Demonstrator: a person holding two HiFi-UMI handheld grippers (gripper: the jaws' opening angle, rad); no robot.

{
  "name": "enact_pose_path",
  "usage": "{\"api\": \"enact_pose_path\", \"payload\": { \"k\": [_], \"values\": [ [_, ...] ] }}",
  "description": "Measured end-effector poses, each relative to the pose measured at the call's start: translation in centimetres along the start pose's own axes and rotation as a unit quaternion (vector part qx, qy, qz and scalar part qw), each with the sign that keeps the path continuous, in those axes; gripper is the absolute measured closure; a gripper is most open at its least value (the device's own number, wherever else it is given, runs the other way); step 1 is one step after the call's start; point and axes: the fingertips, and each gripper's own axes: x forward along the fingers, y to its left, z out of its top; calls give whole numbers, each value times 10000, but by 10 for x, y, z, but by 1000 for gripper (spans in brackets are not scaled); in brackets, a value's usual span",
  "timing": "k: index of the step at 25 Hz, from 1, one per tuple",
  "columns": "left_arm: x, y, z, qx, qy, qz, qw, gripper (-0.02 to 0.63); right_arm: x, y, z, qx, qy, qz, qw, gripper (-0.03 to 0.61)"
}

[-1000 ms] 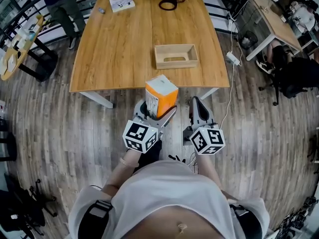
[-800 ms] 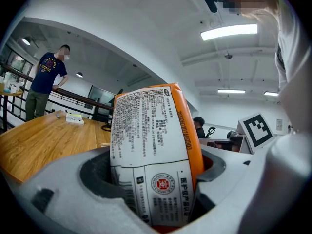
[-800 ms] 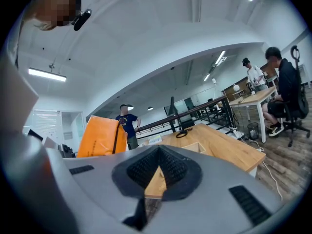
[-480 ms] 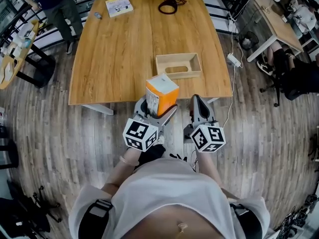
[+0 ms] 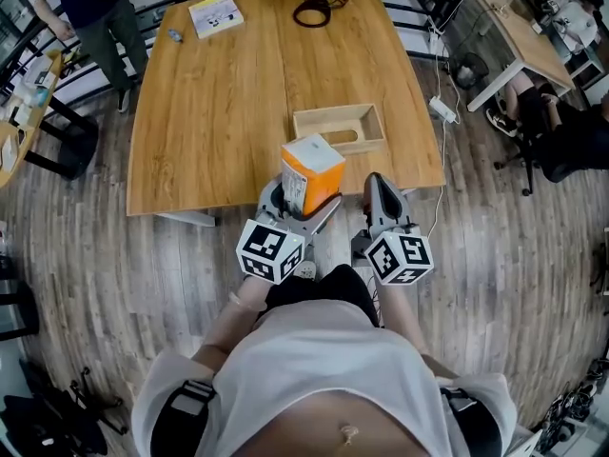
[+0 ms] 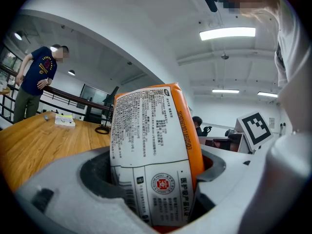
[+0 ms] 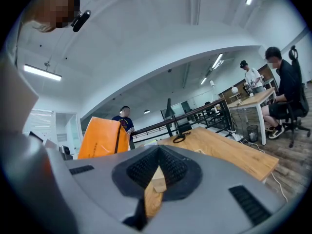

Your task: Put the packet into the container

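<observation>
An orange and white packet point(image 5: 310, 171) stands upright between the jaws of my left gripper point(image 5: 303, 198), which is shut on it. The left gripper view shows the packet point(image 6: 151, 150) filling the jaws, printed side toward the camera. It hangs over the front edge of the wooden table point(image 5: 209, 112). The container, an open wooden box point(image 5: 338, 128), sits on the table just beyond the packet and slightly right. My right gripper point(image 5: 379, 190) is beside the left one, its jaws together and holding nothing. In the right gripper view the packet point(image 7: 100, 138) shows at the left.
A booklet point(image 5: 216, 11) and a coiled black cable point(image 5: 314, 9) lie at the table's far end. A person point(image 5: 86, 8) stands at the far left corner. A power strip point(image 5: 442, 110) lies on the floor at right, near another desk point(image 5: 519, 27) with seated people.
The table and box have drawn nearer to me. The packet, earlier short of the table's front edge, now overlaps it. Both grippers keep their hold and spacing.
</observation>
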Motion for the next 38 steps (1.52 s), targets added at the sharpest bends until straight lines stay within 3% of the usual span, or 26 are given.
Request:
{"api": "enact_pose_path", "payload": {
  "k": [15,28,34,38],
  "values": [
    [14,14,-11,117,515,1,9986,221,-1,-13,-6,133,66,-68,9999,567],
    [87,49,-1,489,1195,-450,9906,219,53,-54,4,198,182,-50,9996,567],
    [125,69,2,985,1689,-705,9782,219,78,-74,12,183,240,-89,9995,568],
    [146,81,-7,1692,2266,-909,9549,219,88,-82,13,174,289,-101,9994,566]
  ]
}}
